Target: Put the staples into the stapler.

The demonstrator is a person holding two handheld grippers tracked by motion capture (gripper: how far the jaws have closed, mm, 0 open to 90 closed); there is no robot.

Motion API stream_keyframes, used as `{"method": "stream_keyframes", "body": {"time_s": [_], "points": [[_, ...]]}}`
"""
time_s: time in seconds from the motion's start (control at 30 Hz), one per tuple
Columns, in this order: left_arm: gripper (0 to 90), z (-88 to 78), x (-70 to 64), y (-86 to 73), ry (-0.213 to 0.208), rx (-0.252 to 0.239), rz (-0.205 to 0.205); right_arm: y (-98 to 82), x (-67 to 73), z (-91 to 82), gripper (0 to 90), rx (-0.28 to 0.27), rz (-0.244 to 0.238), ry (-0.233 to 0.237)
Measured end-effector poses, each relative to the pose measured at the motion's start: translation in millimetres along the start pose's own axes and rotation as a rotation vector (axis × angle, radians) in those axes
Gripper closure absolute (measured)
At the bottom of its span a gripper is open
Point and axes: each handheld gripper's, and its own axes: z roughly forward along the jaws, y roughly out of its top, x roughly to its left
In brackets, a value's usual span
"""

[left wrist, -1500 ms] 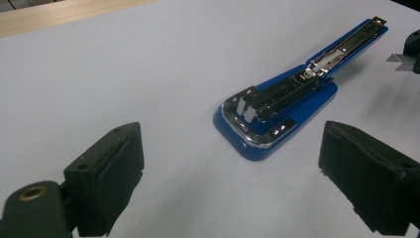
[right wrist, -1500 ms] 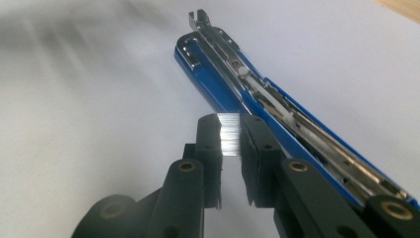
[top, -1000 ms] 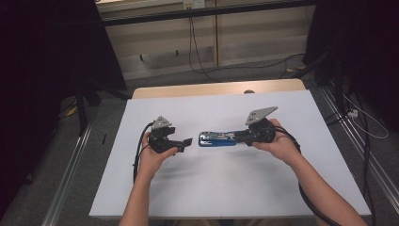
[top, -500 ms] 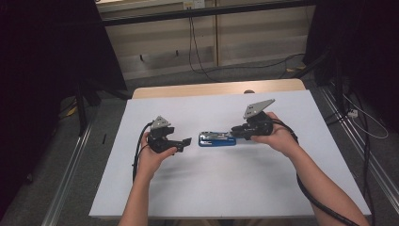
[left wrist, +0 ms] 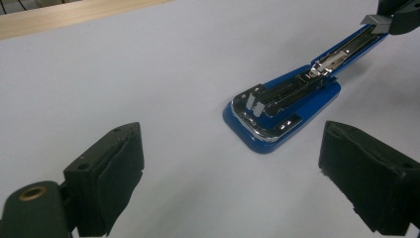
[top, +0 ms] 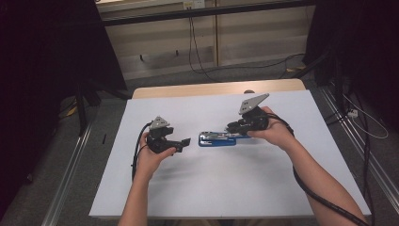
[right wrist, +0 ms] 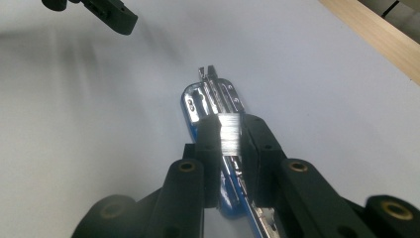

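Table (top: 226,188) covered by a white sheet, with a bare wooden strip along its far edge at upper centre of the frame. A blue stapler (top: 217,139) lies on the sheet near the centre, its base flat.

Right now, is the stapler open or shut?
Open: the stapler's metal arm angles up off its blue base, its far end pinched by the right gripper.

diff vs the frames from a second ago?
The right gripper, still clamped on the end of the blue stapler, has tipped up and swung slightly toward the table's far side, its grey plate now higher. It pinches a shiny metal strip over the opened stapler. The left gripper stayed put, jaws open and empty; the stapler's base is unmoved on the white table.
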Motion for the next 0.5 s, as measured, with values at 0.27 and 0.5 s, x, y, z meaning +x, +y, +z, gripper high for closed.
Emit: {"method": "stream_keyframes", "body": {"time_s": [0.27, 0.5], "points": [[10.4, -1.3, 0.4, 0.2, -0.008, -0.001, 0.003, 2.6, -6.4, 6.2, 79.2, -0.018, 0.007, 0.028], [10.3, -3.4, 0.8, 0.4, -0.004, -0.001, 0.002, 4.7, -10.0, 11.4, 79.3, -0.014, -0.006, 0.028]]}}
